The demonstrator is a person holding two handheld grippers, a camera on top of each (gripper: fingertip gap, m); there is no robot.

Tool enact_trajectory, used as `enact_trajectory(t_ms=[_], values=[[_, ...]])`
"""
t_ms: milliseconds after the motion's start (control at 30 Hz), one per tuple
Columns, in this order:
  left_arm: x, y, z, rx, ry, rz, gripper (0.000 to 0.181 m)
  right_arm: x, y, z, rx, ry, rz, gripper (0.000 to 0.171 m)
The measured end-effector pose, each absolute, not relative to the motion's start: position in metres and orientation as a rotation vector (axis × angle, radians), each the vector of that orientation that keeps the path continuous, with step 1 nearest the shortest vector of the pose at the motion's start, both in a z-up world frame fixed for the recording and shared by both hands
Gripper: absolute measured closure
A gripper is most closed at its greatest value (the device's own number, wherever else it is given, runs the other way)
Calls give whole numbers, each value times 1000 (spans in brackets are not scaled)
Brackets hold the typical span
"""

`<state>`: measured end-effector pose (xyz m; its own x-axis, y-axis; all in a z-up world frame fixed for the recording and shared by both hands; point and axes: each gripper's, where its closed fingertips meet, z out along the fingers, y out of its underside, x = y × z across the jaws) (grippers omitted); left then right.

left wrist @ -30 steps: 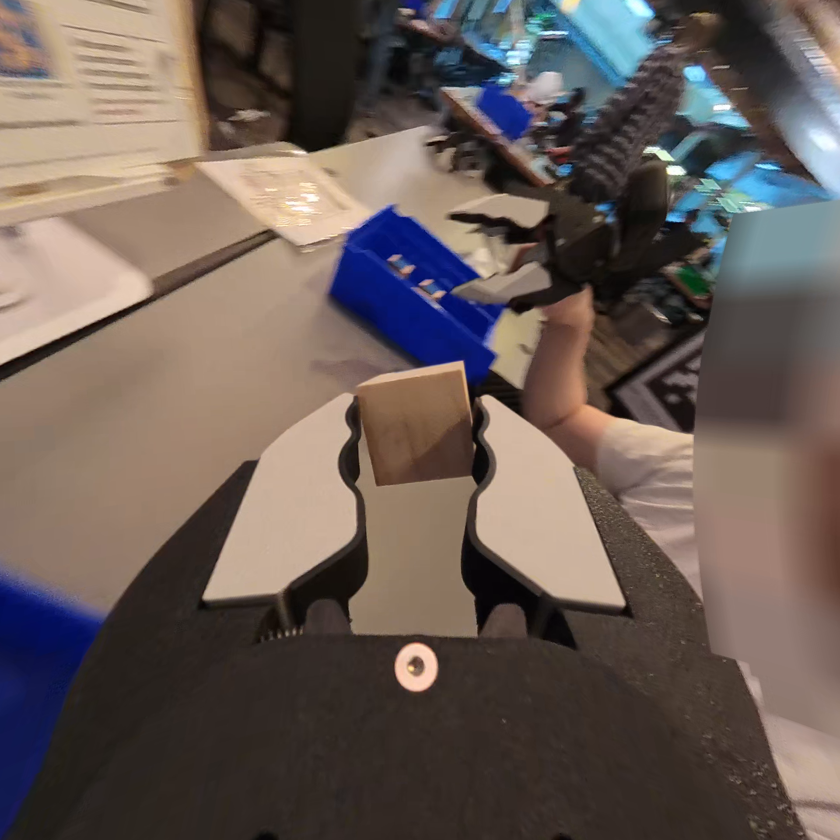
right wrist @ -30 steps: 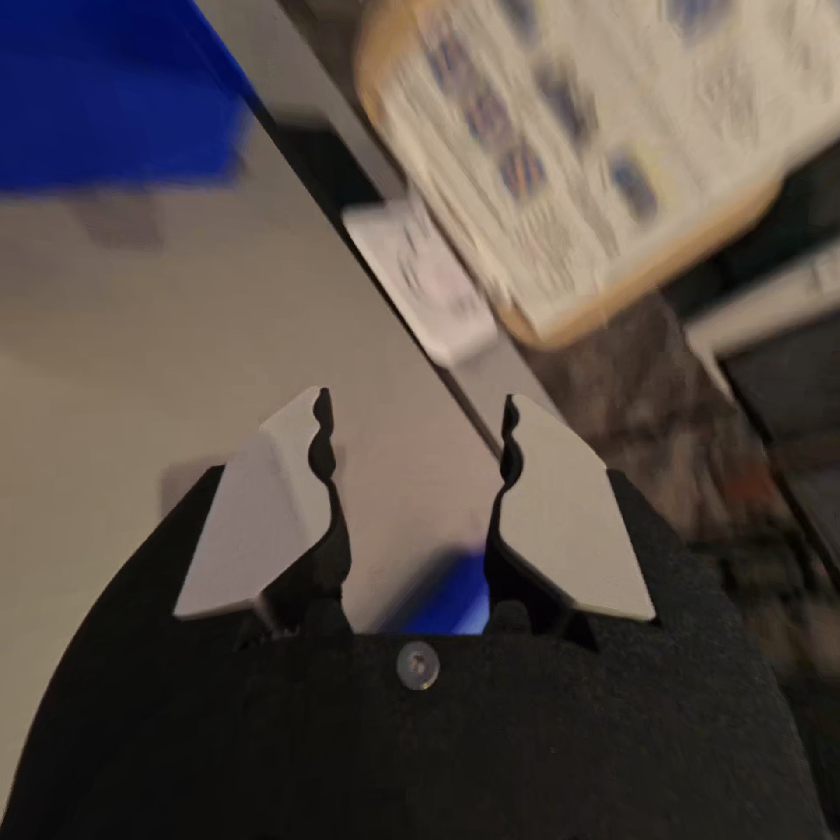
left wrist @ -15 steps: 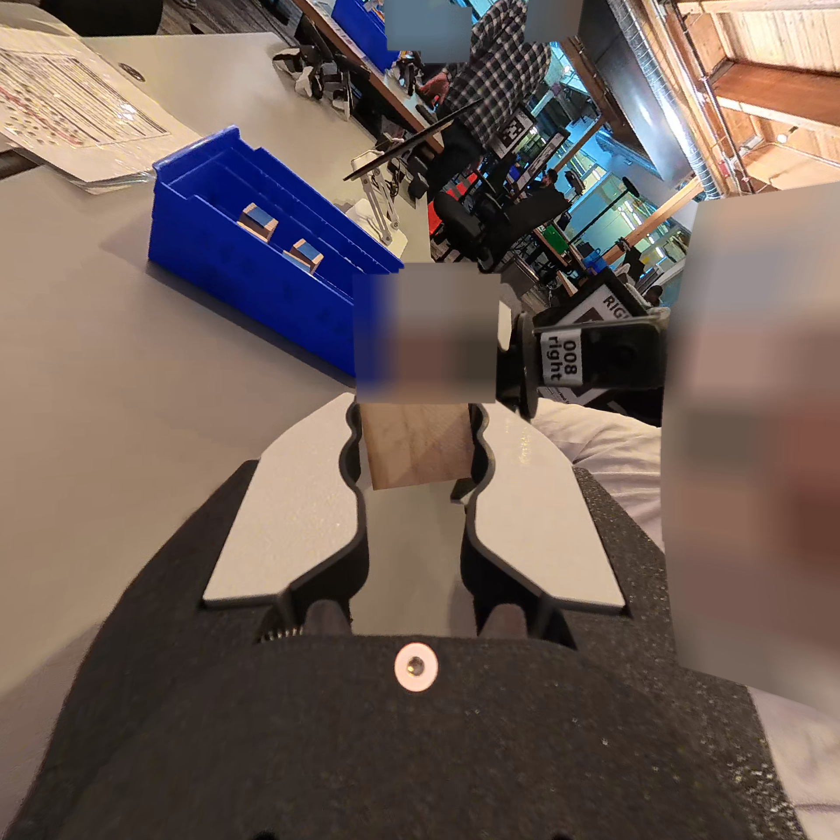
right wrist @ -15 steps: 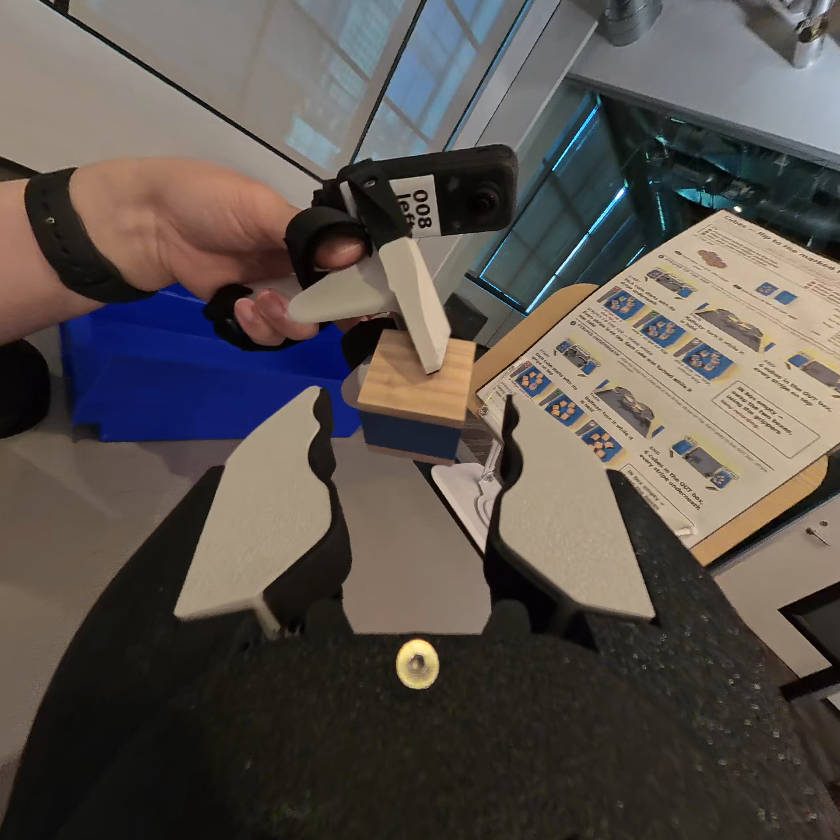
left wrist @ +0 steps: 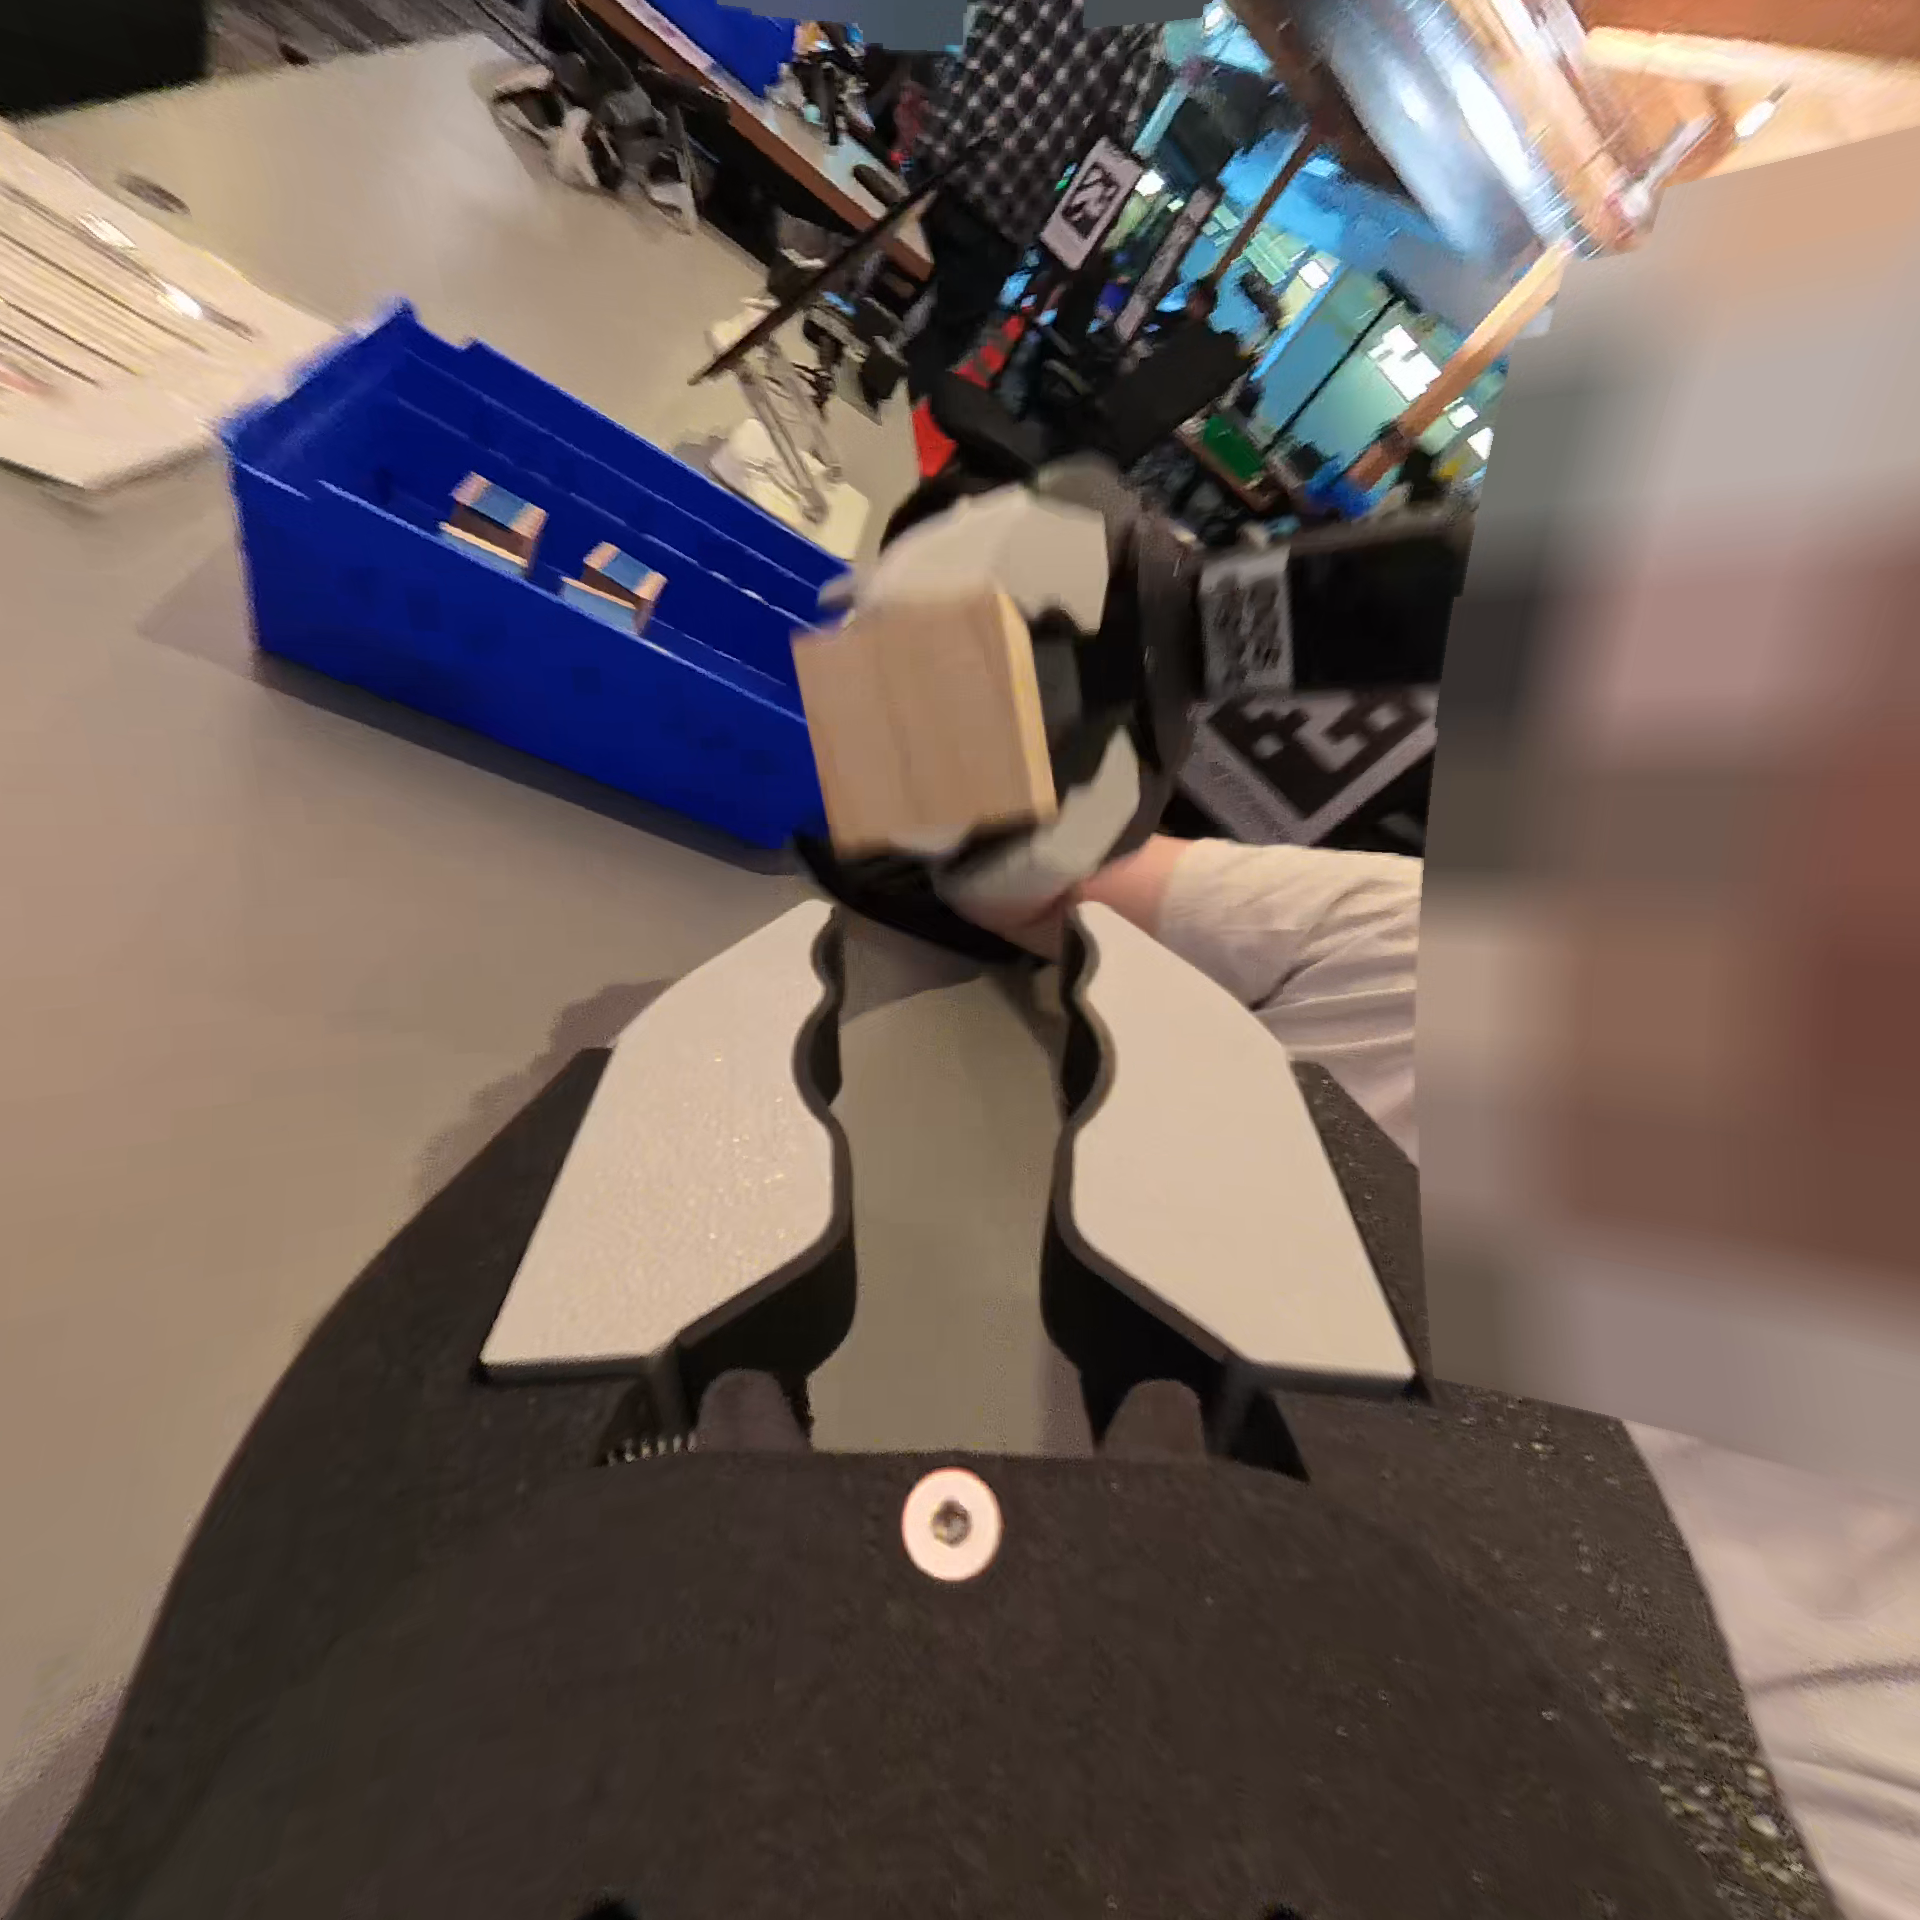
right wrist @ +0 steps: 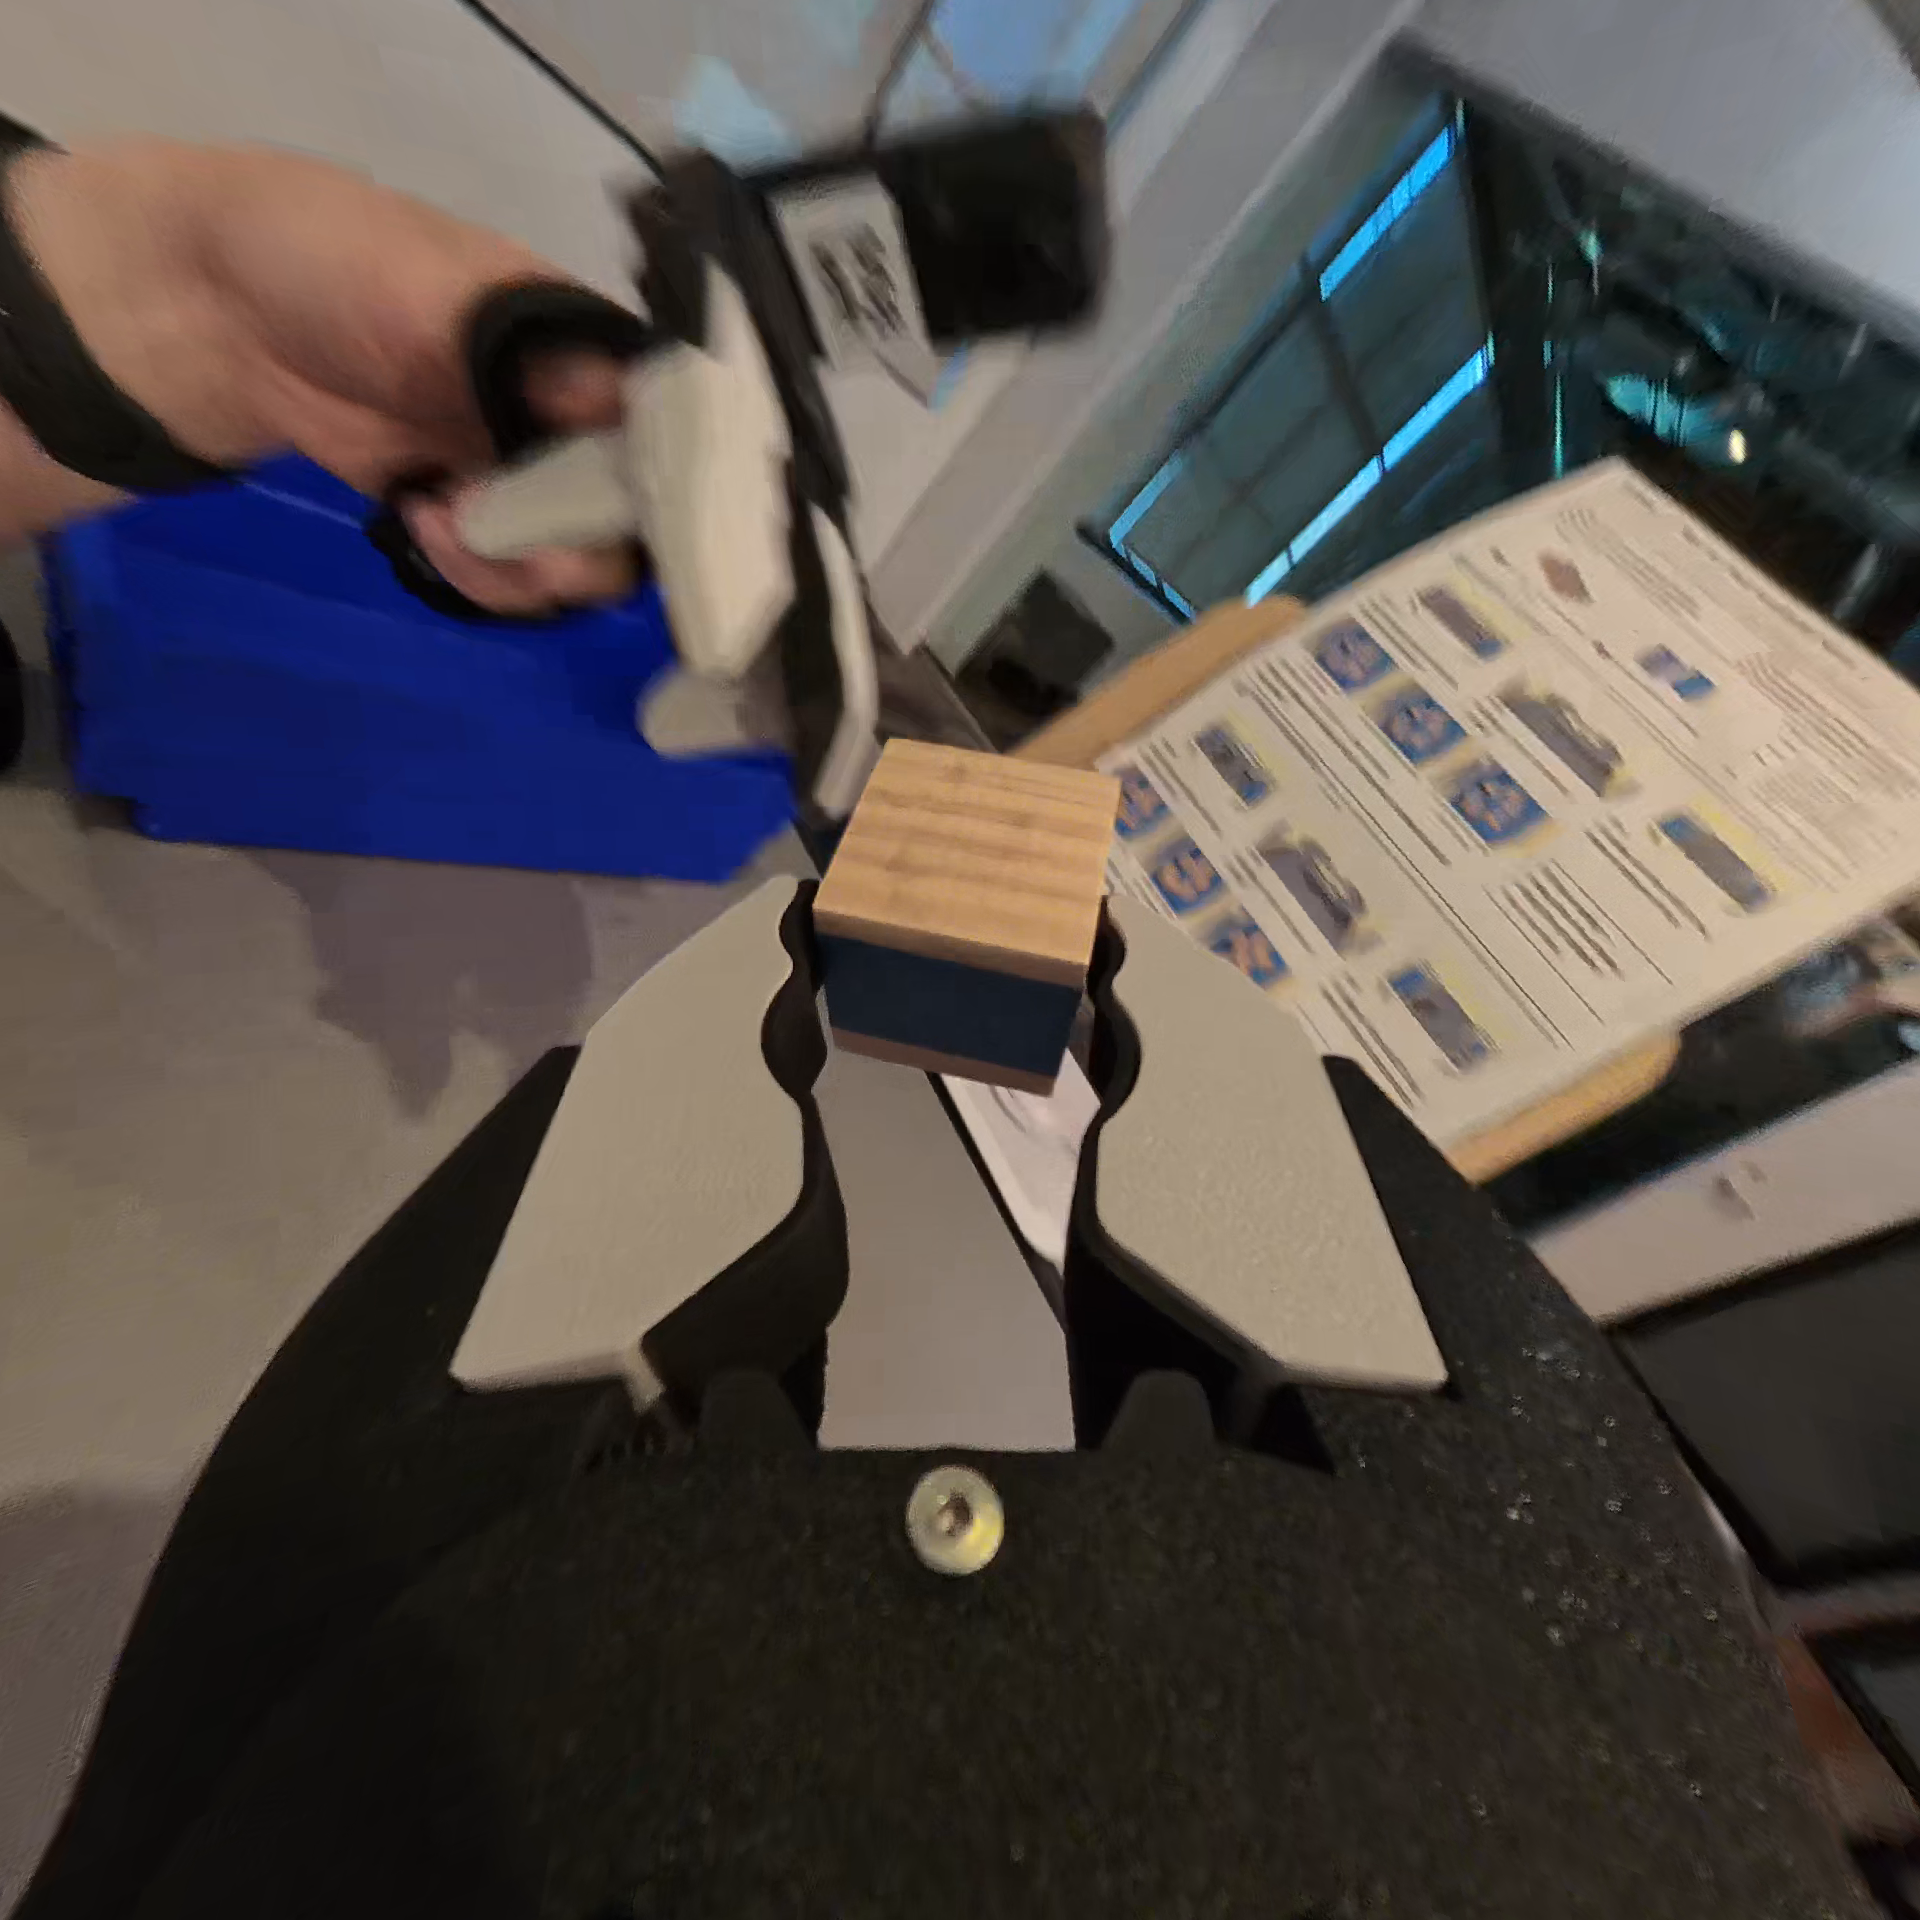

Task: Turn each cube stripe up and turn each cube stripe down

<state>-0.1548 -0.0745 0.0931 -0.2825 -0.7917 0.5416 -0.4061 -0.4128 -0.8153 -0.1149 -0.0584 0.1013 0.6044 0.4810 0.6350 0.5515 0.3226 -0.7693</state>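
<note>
A wooden cube with a dark blue stripe on its near side sits between my right gripper's fingertips, which are shut on it above the grey table. Its top face is plain wood. In the left wrist view the same cube shows a plain wood face, with the right gripper's fingers above and below it. My left gripper is open and empty, just short of the cube. Its fingers also show in the right wrist view, up and left of the cube.
A blue bin on the table holds two striped cubes. Another blue bin lies behind the person's hand. An instruction sheet on a wooden board stands to the right. Papers lie at far left.
The cube has passed from my left gripper to my right gripper. My right gripper closed on it; my left gripper let go and drew back.
</note>
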Motion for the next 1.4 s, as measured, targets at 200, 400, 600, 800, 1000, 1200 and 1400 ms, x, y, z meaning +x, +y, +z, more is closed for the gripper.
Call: enact_trajectory(t_ms=[200, 400, 600, 800, 1000, 1200, 1400], values=[[-179, -70, 125, -1457, 1466, -1488, 145, 53, -37, 66, -2038, -652, 11, 122], [-182, -72, 122, -1524, 1459, -1452, 146, 153, -72, -33, -2669, -234, 321, 122], [-173, -76, 112, -1573, 1489, -1447, 147, 162, -79, -90, -2929, -208, 344, 122], [-171, -79, 107, -1602, 1501, -1445, 148, 173, -85, -125, -3127, -153, 157, 122], [-171, -80, 106, -1613, 1506, -1440, 148, 170, -81, -134, -3146, -132, 165, 122], [-171, -81, 105, -1622, 1511, -1442, 148, 169, -79, -140, -3160, -123, 176, 122], [-173, -82, 110, -1593, 1510, -1428, 148, 169, -74, -118, -3065, -122, 196, 120]])
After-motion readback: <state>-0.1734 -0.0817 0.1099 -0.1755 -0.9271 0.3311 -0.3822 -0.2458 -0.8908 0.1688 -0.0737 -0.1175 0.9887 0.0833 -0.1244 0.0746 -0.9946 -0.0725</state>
